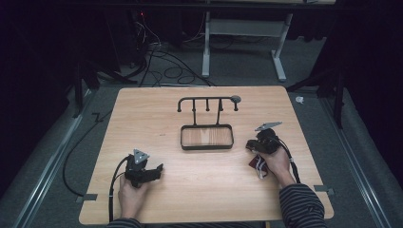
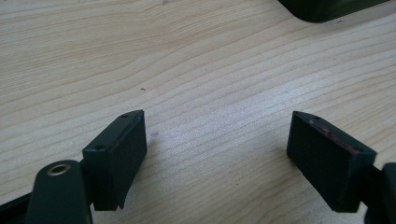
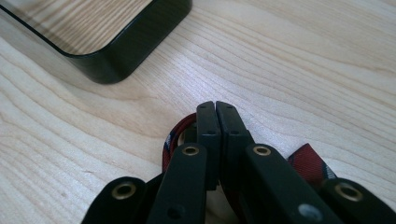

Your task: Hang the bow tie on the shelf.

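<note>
Tabletop (image 1: 199, 190) is light wood w/ rounded corners. Biggest thing on it is the black rack (image 1: 207, 102), a bar w/ hanging pegs, standing towards the far edge, approx. mid-width. Its black tray (image 1: 206, 137) w/ a wood floor sits just in front, near the centre. My right tongs (image 3: 215, 108) are near the right edge, just right of the tray's near right corner (image 3: 112, 65); jaws pressed together, tips meeting. A dark red patterned strap (image 3: 173, 135) loops out to the left of the jaws & shows again on their right side lower down, so they're pinching it, flat on the wood. In the high view it's a small dark red bit (image 1: 253, 163) under my right hand (image 1: 275, 161). My left tongs (image 2: 217, 140) are near the near left corner, spread wide, nothing btwn them but bare wood, well apart from tray & strap.
</note>
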Demonstrator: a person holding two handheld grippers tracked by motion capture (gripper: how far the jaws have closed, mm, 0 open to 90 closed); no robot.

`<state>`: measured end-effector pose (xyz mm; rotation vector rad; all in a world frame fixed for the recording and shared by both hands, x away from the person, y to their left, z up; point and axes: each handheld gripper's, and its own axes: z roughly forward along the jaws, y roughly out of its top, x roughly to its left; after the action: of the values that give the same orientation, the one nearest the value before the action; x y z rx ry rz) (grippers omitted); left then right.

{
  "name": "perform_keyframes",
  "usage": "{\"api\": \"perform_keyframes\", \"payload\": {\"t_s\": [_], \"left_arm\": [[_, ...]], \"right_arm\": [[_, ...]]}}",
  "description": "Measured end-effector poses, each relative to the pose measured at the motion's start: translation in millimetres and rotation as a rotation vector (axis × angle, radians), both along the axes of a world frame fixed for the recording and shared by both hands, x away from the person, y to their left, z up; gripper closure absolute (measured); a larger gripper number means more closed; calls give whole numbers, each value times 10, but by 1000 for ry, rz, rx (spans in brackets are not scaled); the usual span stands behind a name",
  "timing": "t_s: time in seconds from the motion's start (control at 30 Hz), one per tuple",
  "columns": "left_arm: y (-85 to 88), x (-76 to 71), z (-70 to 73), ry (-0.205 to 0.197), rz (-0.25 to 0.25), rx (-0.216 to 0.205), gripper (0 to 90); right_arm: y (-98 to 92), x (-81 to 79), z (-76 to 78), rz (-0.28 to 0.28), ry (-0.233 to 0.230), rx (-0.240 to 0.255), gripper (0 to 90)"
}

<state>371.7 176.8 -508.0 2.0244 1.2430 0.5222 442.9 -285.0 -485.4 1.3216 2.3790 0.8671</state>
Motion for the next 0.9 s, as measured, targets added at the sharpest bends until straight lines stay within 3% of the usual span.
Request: {"api": "perform_keyframes", "payload": {"t_s": [0.33, 0.53, 0.63, 0.9], "left_arm": [[0, 0, -1, -1, 1, -1, 205], [1, 0, 0, 0, 0, 0, 205], [1, 0, 0, 0, 0, 0, 205], [0, 0, 0, 0, 0, 0, 205]], "right_arm": [[-26, -114, 171, 10, -71, 8, 900], [-98, -175, 255, -15, -111, 29, 900], [-129, -263, 389, -19, -175, 44, 900], [-127, -438, 652, -6, -262, 62, 900]]}}
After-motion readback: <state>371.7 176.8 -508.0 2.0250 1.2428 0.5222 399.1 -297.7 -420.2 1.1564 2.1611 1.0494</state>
